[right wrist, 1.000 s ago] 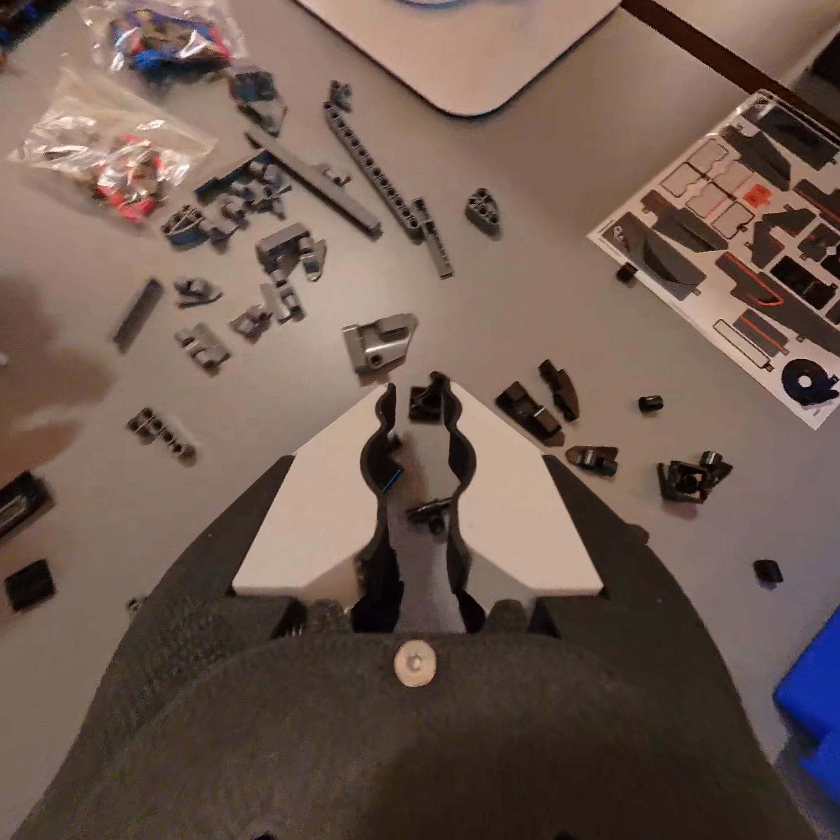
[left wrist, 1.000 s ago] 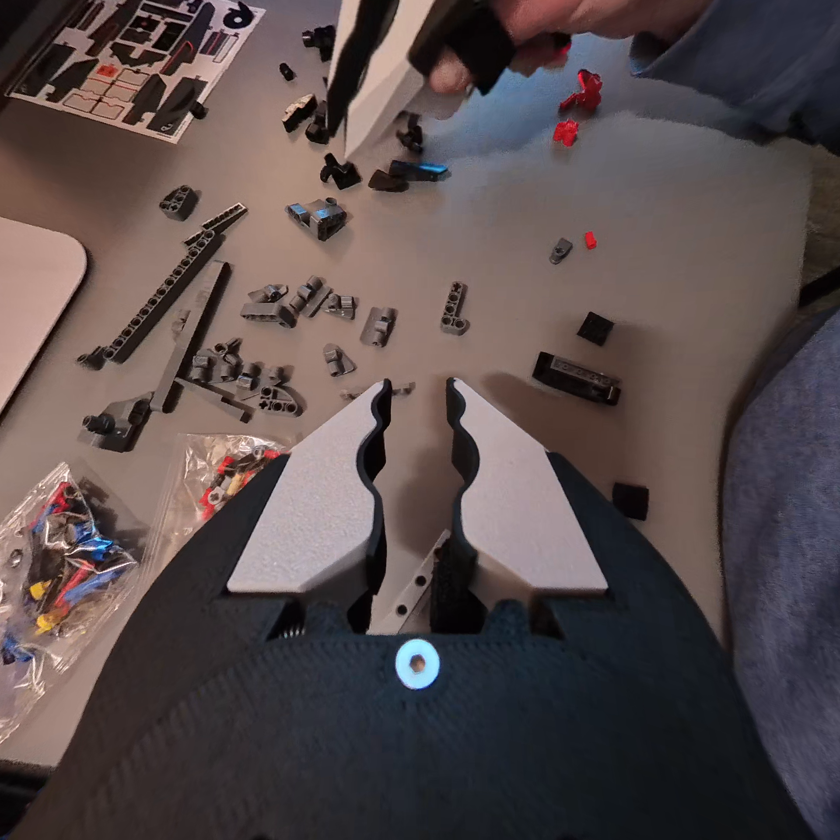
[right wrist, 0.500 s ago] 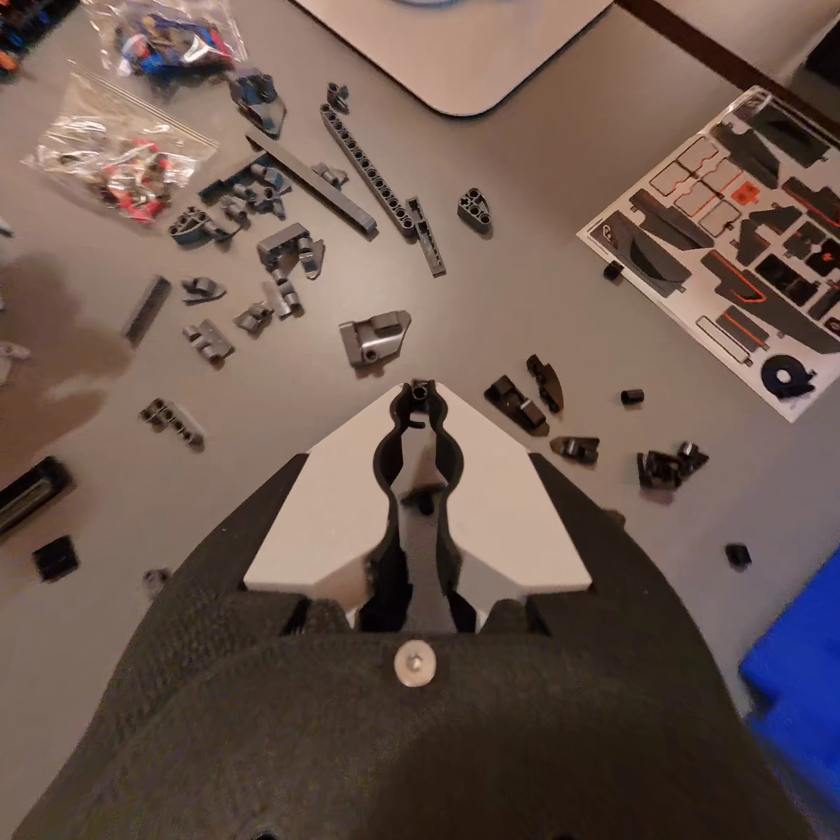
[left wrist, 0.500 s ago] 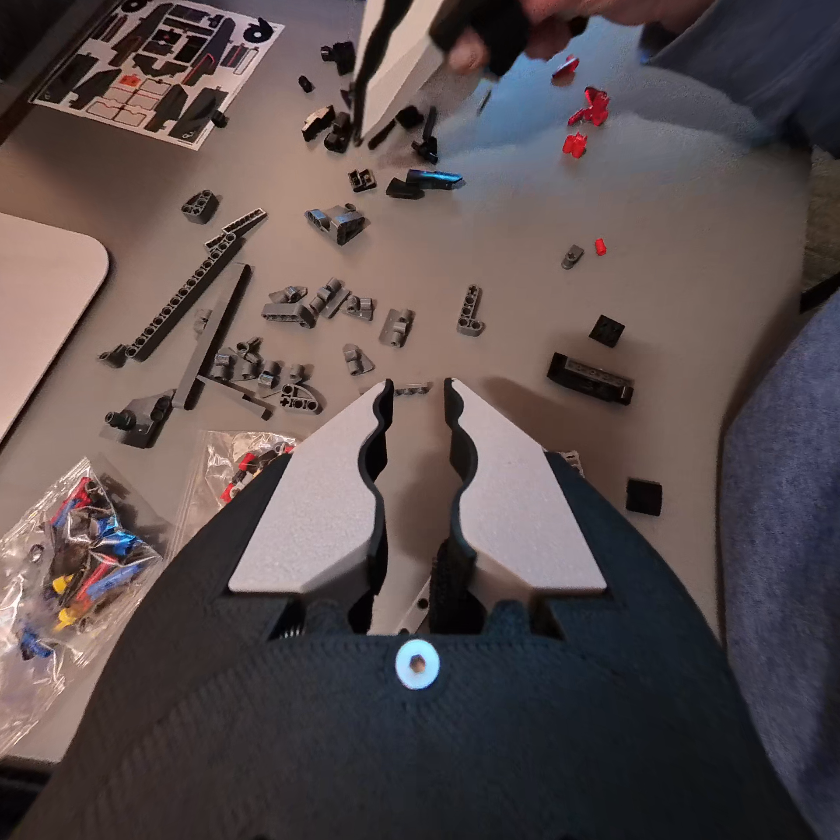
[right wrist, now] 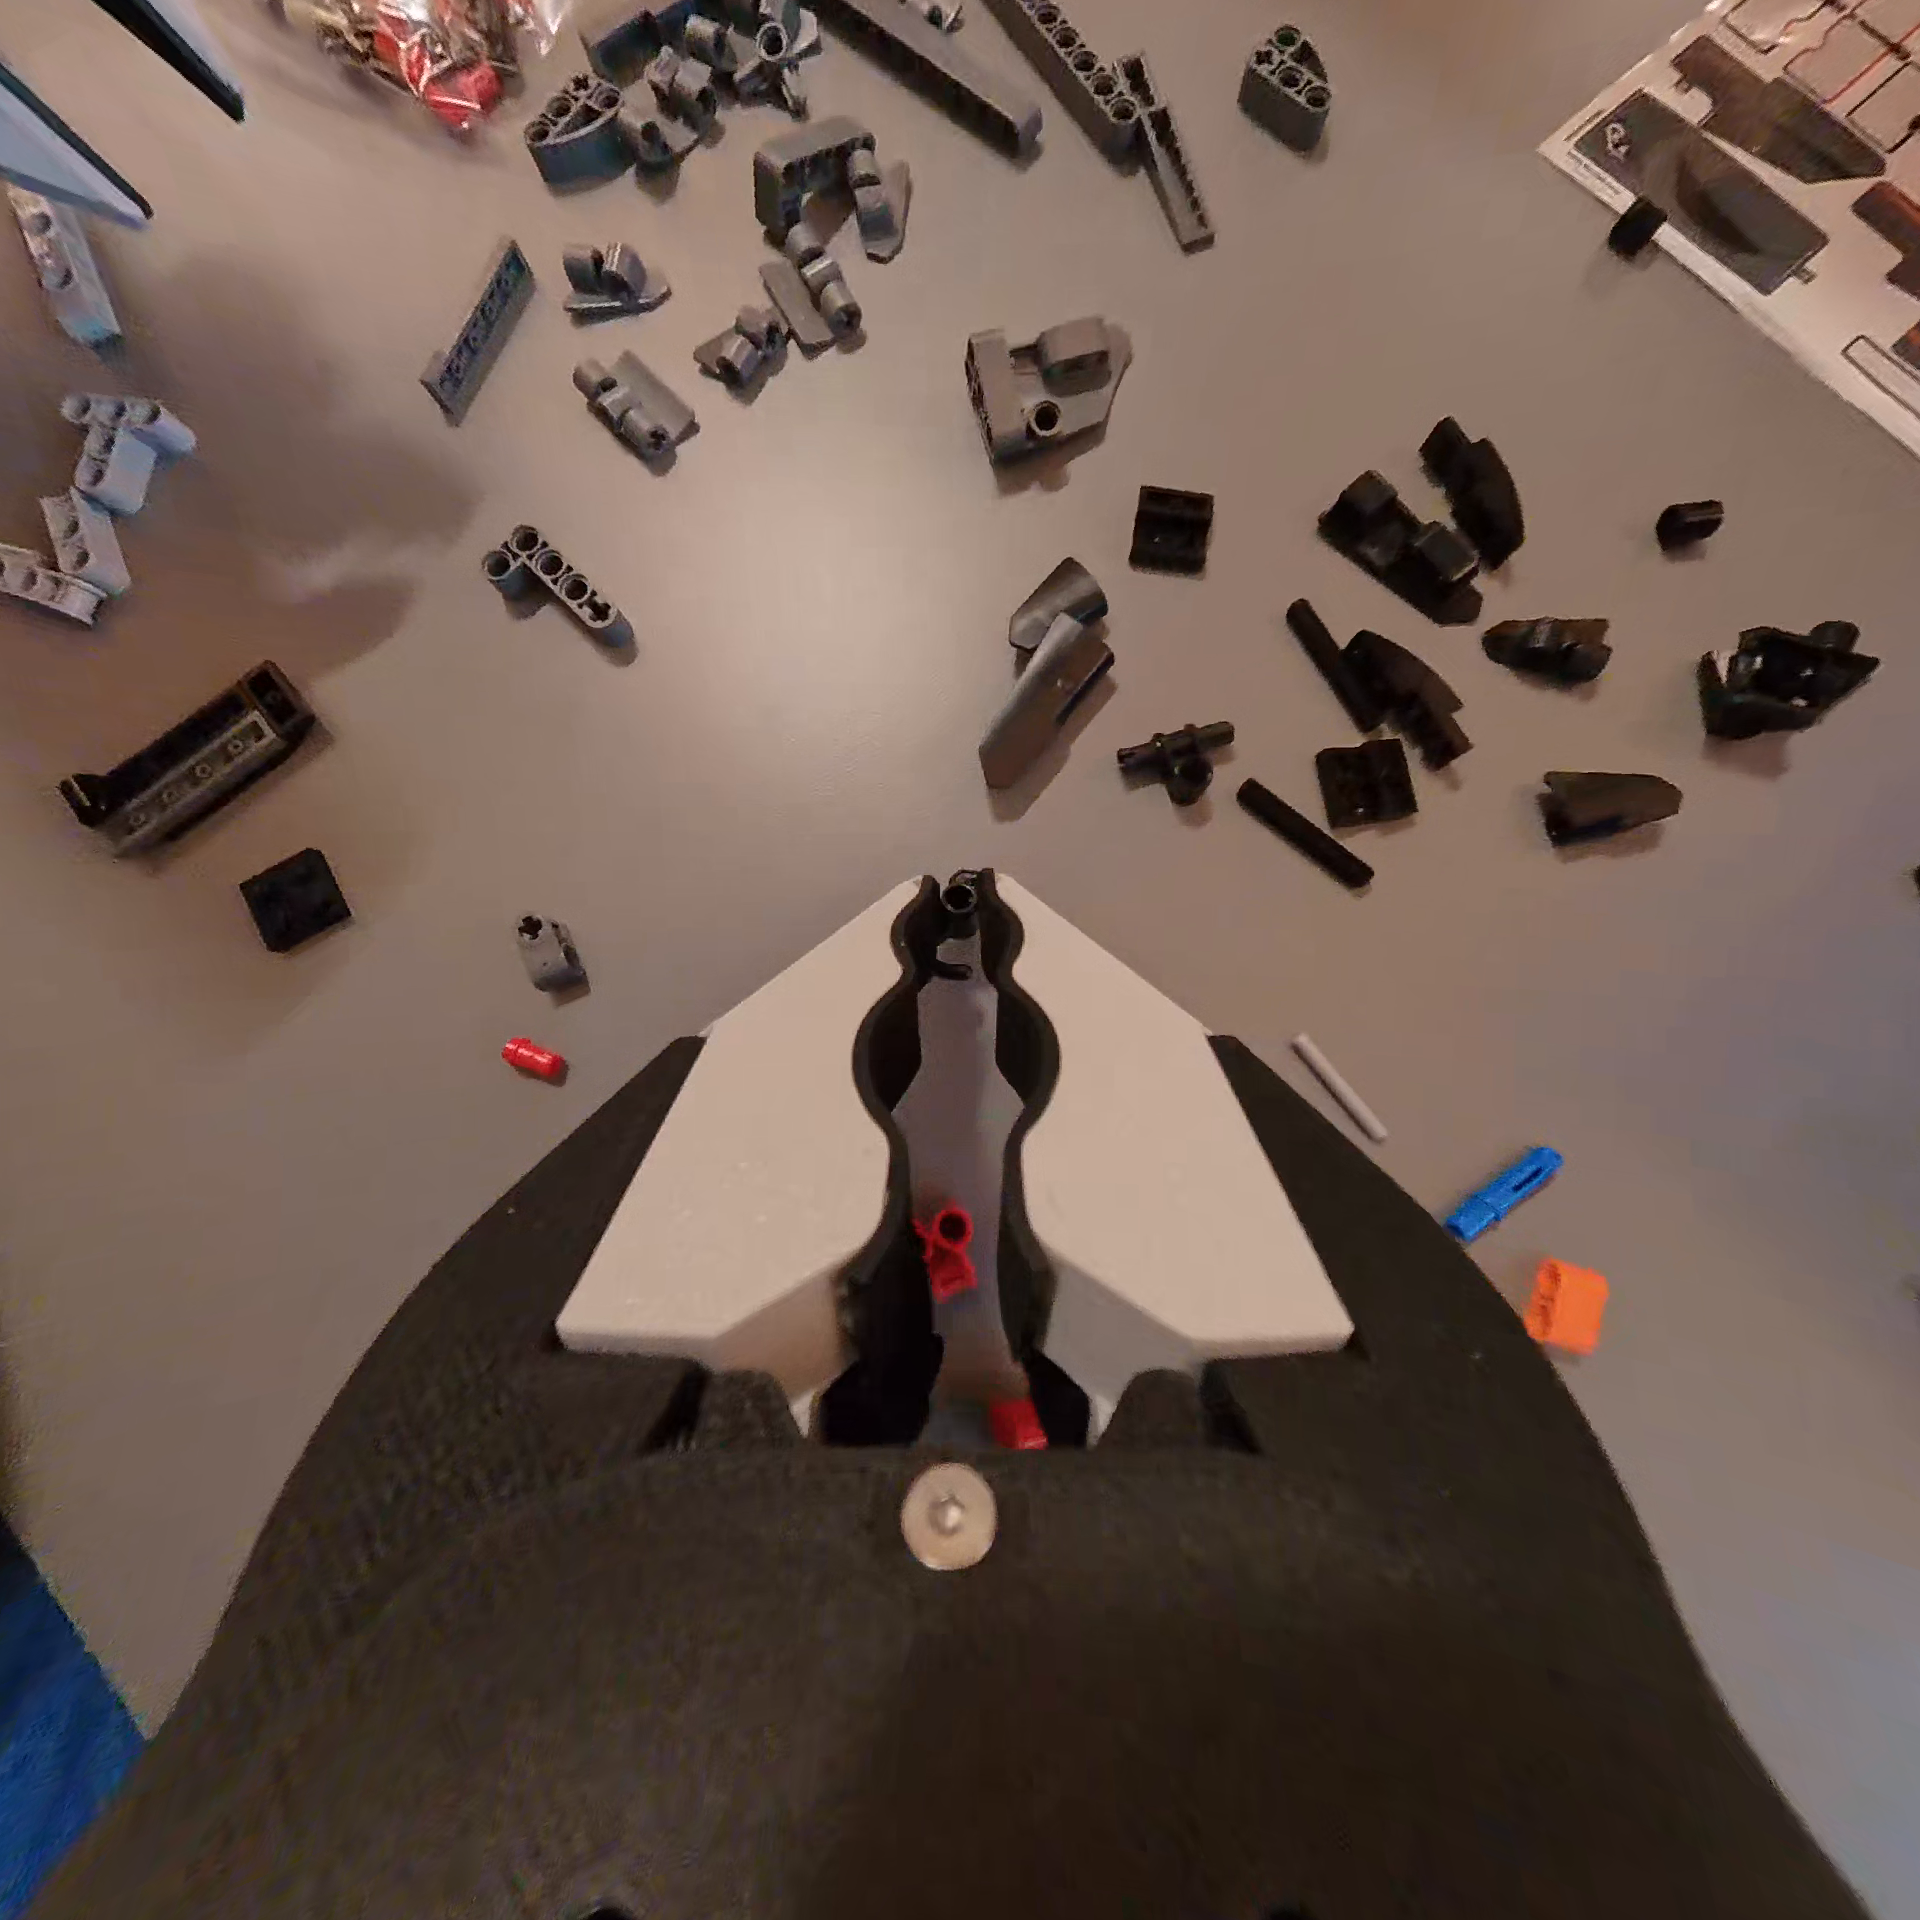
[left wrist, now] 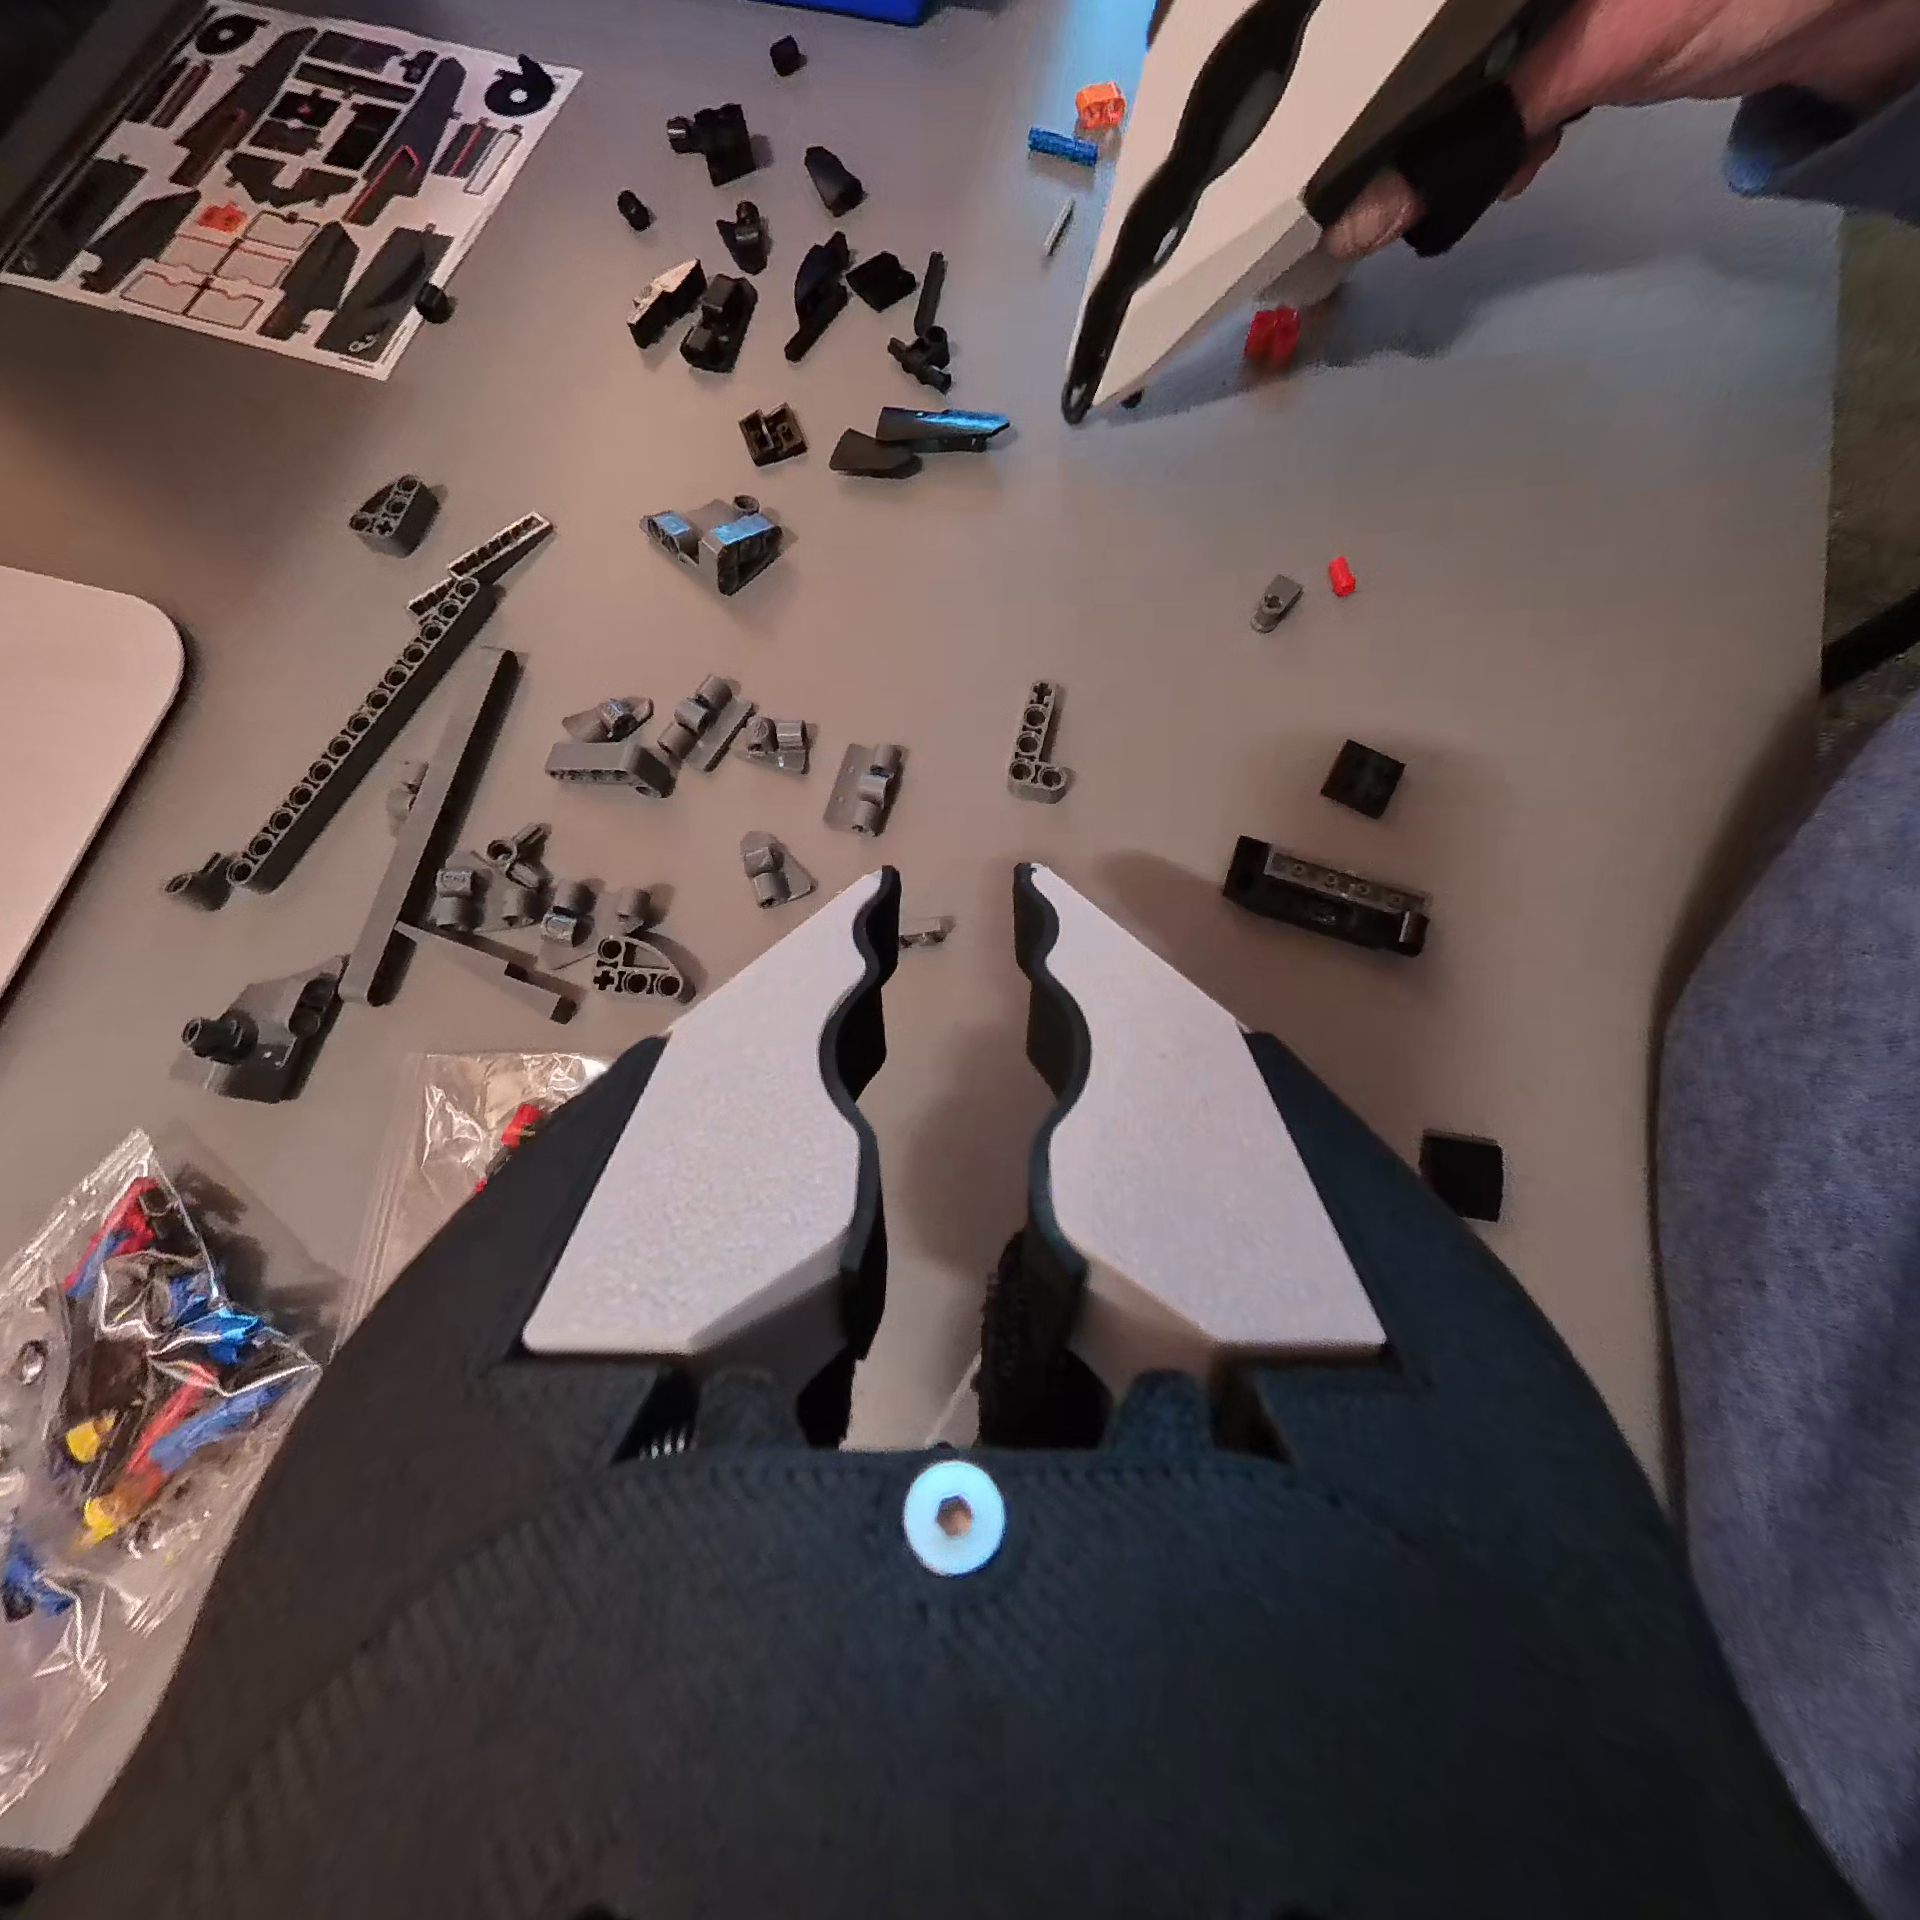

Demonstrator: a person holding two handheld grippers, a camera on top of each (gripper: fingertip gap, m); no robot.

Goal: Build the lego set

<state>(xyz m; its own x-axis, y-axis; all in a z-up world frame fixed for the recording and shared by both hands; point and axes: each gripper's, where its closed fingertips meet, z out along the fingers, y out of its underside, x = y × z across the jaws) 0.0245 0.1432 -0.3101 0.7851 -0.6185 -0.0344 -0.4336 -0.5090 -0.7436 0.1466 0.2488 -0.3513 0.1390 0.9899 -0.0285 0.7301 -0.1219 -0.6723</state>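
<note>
Looks like the part-fetching stage: the right gripper [right wrist: 958, 896] has its fingertips pinched tight on a small black tubular connector piece [right wrist: 960, 900], held above the table, while the left gripper [left wrist: 956, 883] hangs with a clear gap between its fingers and nothing in them. Next move, I'd guess, is carrying that connector to a mate, maybe the black studded brick [left wrist: 1326, 908], which needs careful lining up since it's tiny. Everything sits loose on a smooth grey tabletop [right wrist: 810, 665]: grey beams, black bits, a sticker sheet [left wrist: 281, 177], clear plastic bags of coloured parts [left wrist: 135, 1382]. Room itself isn't visible.
</note>
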